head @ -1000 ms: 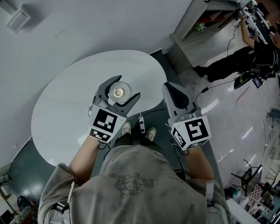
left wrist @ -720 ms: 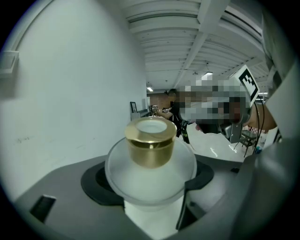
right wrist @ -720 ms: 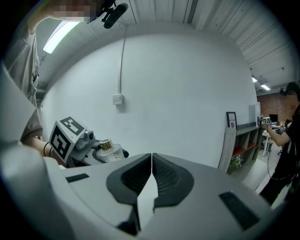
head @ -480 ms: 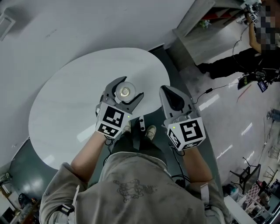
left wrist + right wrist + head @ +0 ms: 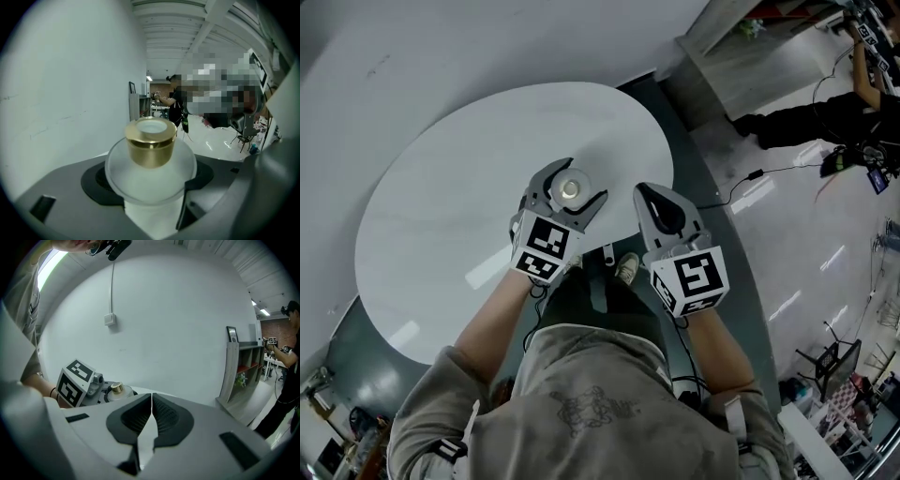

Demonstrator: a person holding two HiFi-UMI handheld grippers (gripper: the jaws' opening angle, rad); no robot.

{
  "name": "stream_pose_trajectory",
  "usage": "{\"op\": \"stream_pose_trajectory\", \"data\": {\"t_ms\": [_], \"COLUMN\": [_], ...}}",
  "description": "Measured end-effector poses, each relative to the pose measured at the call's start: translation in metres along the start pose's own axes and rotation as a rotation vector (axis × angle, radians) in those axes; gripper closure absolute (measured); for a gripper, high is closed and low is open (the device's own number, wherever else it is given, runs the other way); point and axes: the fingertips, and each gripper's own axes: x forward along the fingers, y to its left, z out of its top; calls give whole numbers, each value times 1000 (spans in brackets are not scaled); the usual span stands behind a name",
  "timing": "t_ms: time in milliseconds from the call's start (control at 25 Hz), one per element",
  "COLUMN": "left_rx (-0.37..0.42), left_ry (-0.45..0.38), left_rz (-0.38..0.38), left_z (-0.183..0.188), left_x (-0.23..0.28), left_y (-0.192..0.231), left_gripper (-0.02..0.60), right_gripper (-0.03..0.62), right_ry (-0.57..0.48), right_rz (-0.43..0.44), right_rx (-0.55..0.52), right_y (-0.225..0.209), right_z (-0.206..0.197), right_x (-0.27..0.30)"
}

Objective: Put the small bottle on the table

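Round white table (image 5: 441,216): fills the left and middle of the head view.

Left gripper (image 5: 584,180): held over the table, toward 2 o'clock from the table's centre. Its jaws are pinched on a small round frosted-white bottle (image 5: 570,188), one dark pad against each side of the body. The bottle is kept upright. It is closed by a gold cylindrical cap (image 5: 150,143) with a pale disc set in the top. The frosted wall is not seen through, so the contents cannot be told. Whether the base touches the tabletop cannot be told from any view.

Right gripper (image 5: 661,202): at 3 o'clock from the left gripper, near the table's right edge. Its ribbed pads are pressed together, nothing between them. From its own camera the bottle is seen at 9 o'clock.

Grey shelf unit (image 5: 239,366): stood against the white wall at 3 o'clock in the right gripper view.
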Motion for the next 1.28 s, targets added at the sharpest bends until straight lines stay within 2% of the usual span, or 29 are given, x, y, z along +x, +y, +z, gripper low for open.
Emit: {"op": "stream_pose_trajectory", "data": {"t_ms": [320, 440, 640, 880, 1080, 1280], "left_rx": [33, 23, -4, 21, 56, 70], "left_ry": [34, 56, 64, 111, 128, 110], "left_rz": [-32, -41, -61, -69, -62, -59], "left_z": [-38, -54, -72, -94, -110, -108], "left_x": [36, 47, 54, 67, 81, 81], "left_y": [-5, -7, -11, -17, -14, -17], "left_gripper": [239, 239, 239, 239, 239, 239], "right_gripper": [563, 563, 563, 563, 563, 563], "right_ry": [53, 63, 83, 105, 111, 102], "right_rz": [19, 21, 28, 24, 20, 22], "right_rx": [1, 2, 31, 76, 94, 95], "right_y": [-4, -5, -1, -1, -7, -4], "right_z": [-41, -54, -72, -98, -108, -108], "right_x": [25, 34, 38, 43, 55, 53]}}
